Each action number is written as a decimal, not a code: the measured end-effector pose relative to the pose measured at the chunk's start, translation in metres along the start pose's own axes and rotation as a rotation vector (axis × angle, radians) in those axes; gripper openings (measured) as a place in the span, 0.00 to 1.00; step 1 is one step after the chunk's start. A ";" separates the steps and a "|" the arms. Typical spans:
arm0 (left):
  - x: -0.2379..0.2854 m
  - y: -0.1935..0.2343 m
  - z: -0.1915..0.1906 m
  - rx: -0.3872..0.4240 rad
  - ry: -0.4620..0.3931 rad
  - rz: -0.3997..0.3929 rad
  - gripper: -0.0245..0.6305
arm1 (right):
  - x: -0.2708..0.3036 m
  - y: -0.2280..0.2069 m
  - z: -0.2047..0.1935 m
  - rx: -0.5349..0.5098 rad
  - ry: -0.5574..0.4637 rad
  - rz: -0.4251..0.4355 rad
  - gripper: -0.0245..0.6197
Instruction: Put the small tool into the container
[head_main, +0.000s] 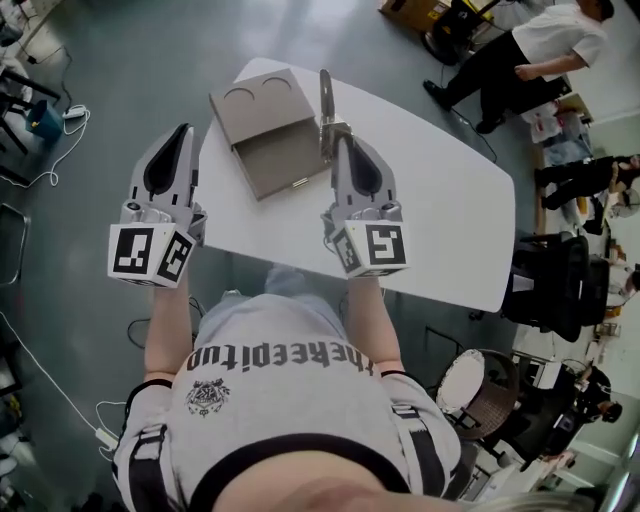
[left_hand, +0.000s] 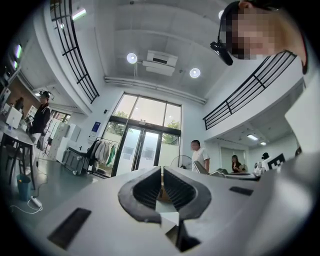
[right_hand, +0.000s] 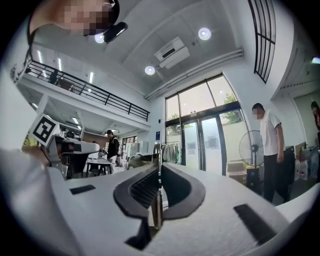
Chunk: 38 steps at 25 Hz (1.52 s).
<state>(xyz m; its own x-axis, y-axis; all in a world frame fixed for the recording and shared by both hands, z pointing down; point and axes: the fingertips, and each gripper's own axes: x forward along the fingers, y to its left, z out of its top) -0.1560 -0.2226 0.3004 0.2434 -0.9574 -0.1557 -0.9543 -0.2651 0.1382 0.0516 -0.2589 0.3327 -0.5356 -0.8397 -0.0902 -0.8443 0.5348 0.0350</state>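
Looking down, the head view shows the right gripper (head_main: 338, 142) with its fingers clamped on the tool (head_main: 325, 98). Its long axis points ahead, just right of the container (head_main: 262, 135) on the desk (head_main: 440, 220), with nothing between them. In the left gripper view, the left gripper (left_hand: 162, 172) has its fingers together and empty. In the right gripper view, closed fingers pinch the thin tool edge-on.

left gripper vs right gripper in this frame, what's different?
The right gripper is shut on a thin flat metal tool that sticks out past its jaws; the left gripper is shut on nothing. The right one is over the white table, beside the open tan box; the left is off its left edge, over grey floor. Both are grey with marker cubes.
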 end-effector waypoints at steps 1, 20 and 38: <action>0.003 -0.001 0.000 0.001 -0.001 0.009 0.06 | 0.004 -0.002 -0.001 -0.014 0.007 0.019 0.03; 0.035 -0.016 -0.019 0.021 0.022 0.172 0.06 | 0.044 -0.010 -0.091 -0.460 0.218 0.403 0.03; 0.007 -0.024 -0.024 0.050 0.042 0.330 0.06 | 0.032 0.012 -0.219 -0.932 0.348 0.769 0.03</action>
<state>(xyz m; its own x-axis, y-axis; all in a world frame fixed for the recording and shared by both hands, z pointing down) -0.1275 -0.2263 0.3194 -0.0739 -0.9948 -0.0700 -0.9899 0.0647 0.1260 0.0199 -0.2999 0.5481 -0.7507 -0.3976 0.5276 0.0716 0.7449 0.6633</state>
